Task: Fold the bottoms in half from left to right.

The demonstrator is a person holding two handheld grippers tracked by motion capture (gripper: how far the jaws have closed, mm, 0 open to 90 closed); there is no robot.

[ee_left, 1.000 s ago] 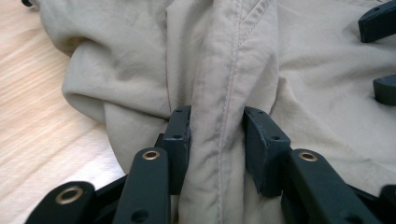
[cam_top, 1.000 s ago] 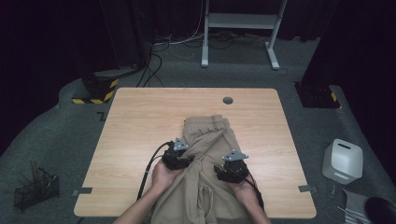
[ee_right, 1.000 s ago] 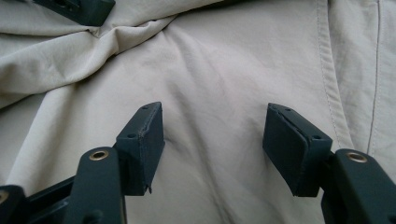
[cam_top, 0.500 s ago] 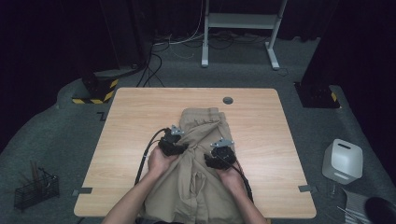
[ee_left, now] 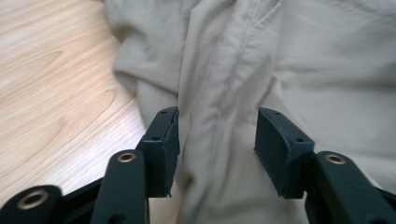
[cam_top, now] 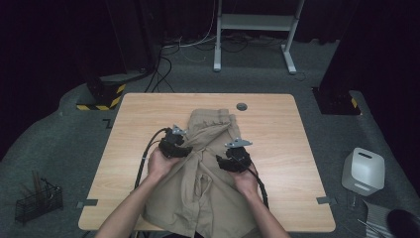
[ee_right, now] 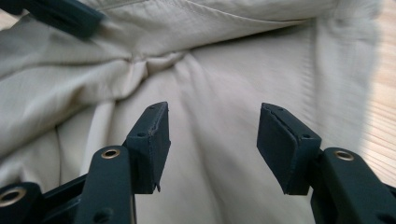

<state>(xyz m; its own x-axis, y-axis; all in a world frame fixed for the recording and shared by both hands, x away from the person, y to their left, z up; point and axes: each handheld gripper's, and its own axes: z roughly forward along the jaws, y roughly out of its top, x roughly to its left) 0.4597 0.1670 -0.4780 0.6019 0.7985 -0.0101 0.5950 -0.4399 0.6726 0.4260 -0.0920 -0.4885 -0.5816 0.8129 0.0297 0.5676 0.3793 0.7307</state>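
Both the left gripper [cam_top: 184, 148] and the right gripper [cam_top: 225, 161] hover spread just over the crumpled beige trousers [cam_top: 208, 183] on the worktop [cam_top: 297, 148], the left having just opened, the right narrowing slightly, pinching nothing.

You have a light wooden rectangular surface [cam_top: 277, 173] with a rumpled beige cloth garment [cam_top: 208, 188] lying on it; just beyond the garment's far end sits a small round grey cap [cam_top: 241, 106].
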